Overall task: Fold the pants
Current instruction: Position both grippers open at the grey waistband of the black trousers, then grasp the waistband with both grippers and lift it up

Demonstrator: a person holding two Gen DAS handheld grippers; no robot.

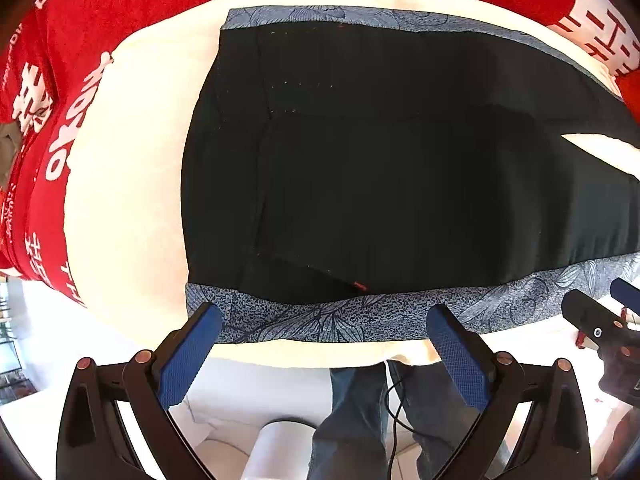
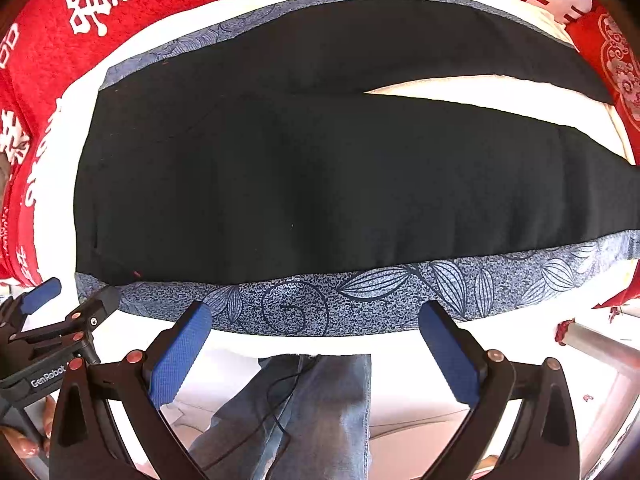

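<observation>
The black pants with blue flowery side stripes (image 2: pixel 320 168) lie flat and spread out on the white-covered desk (image 1: pixel 120 208), with one blue stripe along the desk's near edge. The two legs sit side by side with a thin gap between them, so no fold is made yet (all the folding is left, I think). The left tool (image 1: pixel 324 328) hangs wide open over the near stripe by the waist end and holds nothing. The right tool (image 2: pixel 316 320) hangs wide open over the same stripe, farther along the leg, also empty. There are no boxes or baskets to see.
</observation>
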